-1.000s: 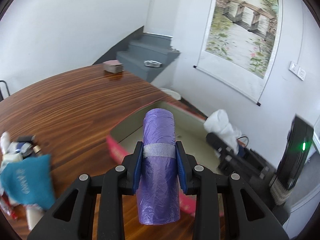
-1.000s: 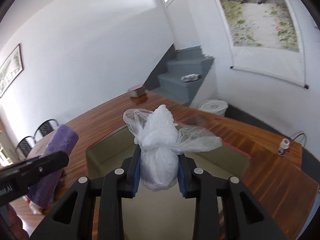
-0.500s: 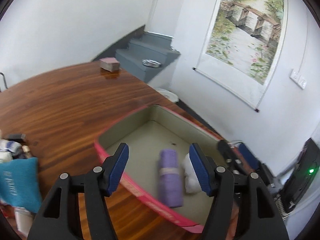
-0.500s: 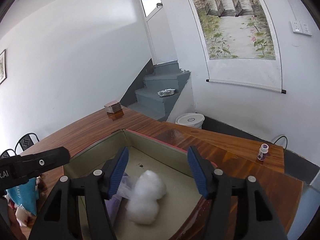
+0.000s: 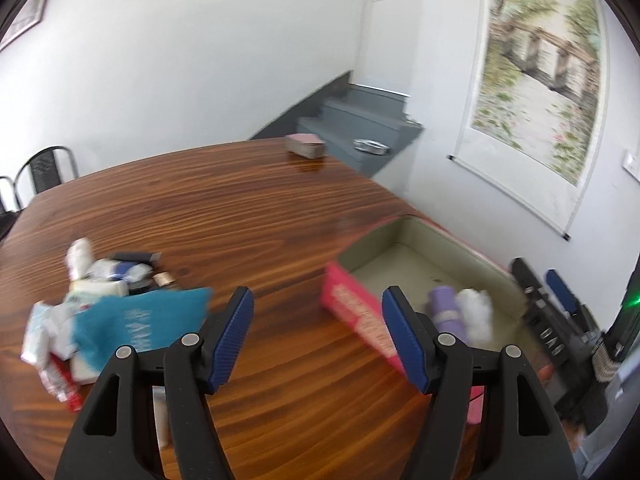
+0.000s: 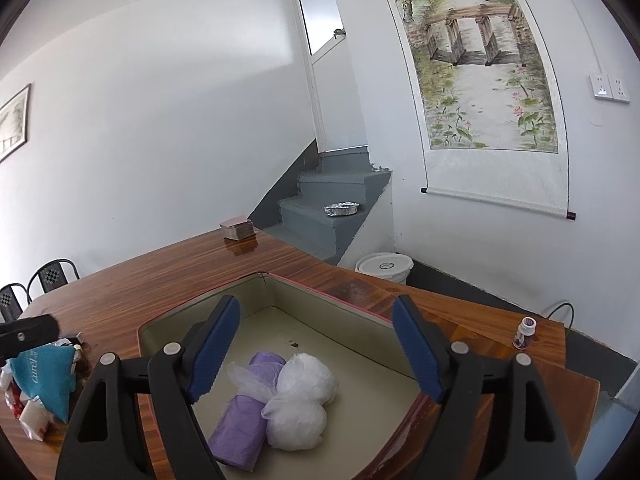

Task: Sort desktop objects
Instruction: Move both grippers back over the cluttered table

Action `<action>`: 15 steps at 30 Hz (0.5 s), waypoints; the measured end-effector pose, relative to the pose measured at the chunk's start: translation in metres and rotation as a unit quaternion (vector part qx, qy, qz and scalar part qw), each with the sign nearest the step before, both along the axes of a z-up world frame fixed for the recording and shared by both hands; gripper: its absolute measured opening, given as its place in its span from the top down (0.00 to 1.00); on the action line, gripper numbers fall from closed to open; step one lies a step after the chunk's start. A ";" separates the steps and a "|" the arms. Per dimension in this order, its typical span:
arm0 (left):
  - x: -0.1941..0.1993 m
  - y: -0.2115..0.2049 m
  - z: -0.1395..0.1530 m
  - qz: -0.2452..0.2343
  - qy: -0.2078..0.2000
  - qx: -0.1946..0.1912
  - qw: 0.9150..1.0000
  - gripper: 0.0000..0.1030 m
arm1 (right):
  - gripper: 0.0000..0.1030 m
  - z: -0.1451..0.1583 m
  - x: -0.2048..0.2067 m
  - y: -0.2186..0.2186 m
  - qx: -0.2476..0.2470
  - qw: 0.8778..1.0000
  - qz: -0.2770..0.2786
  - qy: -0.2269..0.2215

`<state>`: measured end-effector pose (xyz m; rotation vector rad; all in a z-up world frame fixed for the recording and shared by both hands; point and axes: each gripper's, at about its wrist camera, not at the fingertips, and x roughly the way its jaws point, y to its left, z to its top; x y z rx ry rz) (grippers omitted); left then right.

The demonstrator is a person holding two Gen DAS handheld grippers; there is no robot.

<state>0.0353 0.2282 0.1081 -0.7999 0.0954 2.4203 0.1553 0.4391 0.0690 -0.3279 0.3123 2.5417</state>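
A purple roll of bags (image 6: 244, 412) and a white plastic bag bundle (image 6: 300, 404) lie side by side in the pink-sided box (image 6: 320, 292). Both also show in the left wrist view, the purple roll (image 5: 446, 312) beside the white bundle (image 5: 476, 314), in the box (image 5: 352, 308). My right gripper (image 6: 316, 344) is open and empty above the box. My left gripper (image 5: 316, 336) is open and empty over the table, between the box and a pile of small items (image 5: 100, 292) with a teal pouch (image 5: 136, 324).
The wooden table (image 5: 200, 208) carries a stack of cards (image 6: 237, 228) at its far edge and a small bottle (image 6: 525, 332) at the right. The teal pouch (image 6: 44, 376) lies left of the box. Chairs (image 6: 52, 276), stairs and a white bucket (image 6: 384, 266) stand beyond.
Both grippers opened and dropped the purple roll and white bundle into the box. The left gripper has since swung left toward the pile; the right has drawn back a little.
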 end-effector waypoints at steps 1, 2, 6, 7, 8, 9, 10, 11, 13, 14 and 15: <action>-0.001 -0.009 0.000 0.010 0.002 -0.001 1.000 0.32 | 0.20 0.000 0.001 0.000 0.001 1.000 -0.003 0.003; 0.000 -0.020 0.000 0.021 0.005 -0.001 1.000 0.32 | 0.20 0.000 0.002 -0.001 0.003 1.000 -0.007 0.006; -0.001 -0.064 0.002 0.062 0.013 0.000 0.998 0.32 | 0.20 0.002 0.002 -0.009 0.007 1.000 -0.010 0.007; -0.002 -0.075 0.002 0.072 0.012 0.002 0.997 0.32 | 0.20 0.002 0.002 -0.013 0.009 1.000 -0.008 0.005; -0.003 -0.086 0.002 0.082 0.011 0.005 0.997 0.30 | 0.20 0.003 0.001 -0.018 0.011 1.000 -0.005 0.003; -0.004 -0.097 0.001 0.095 0.009 0.008 0.995 0.26 | 0.20 0.004 0.000 -0.026 0.013 1.000 0.000 0.002; -0.006 -0.111 -0.001 0.111 0.007 0.012 0.994 0.24 | 0.20 0.005 -0.001 -0.032 0.011 1.000 0.006 0.001; -0.008 -0.120 -0.002 0.121 0.006 0.015 0.993 0.21 | 0.20 0.007 -0.002 -0.040 0.007 1.000 0.019 0.002; -0.011 -0.138 -0.006 0.140 0.005 0.017 0.990 0.21 | 0.18 0.013 -0.008 -0.058 0.005 0.998 0.057 0.001; -0.013 -0.149 -0.009 0.149 0.003 0.017 0.989 0.21 | 0.17 0.017 -0.012 -0.071 0.009 0.996 0.084 -0.003; -0.015 -0.158 -0.012 0.156 0.001 0.017 0.988 0.21 | 0.17 0.021 -0.017 -0.082 0.013 0.994 0.108 -0.007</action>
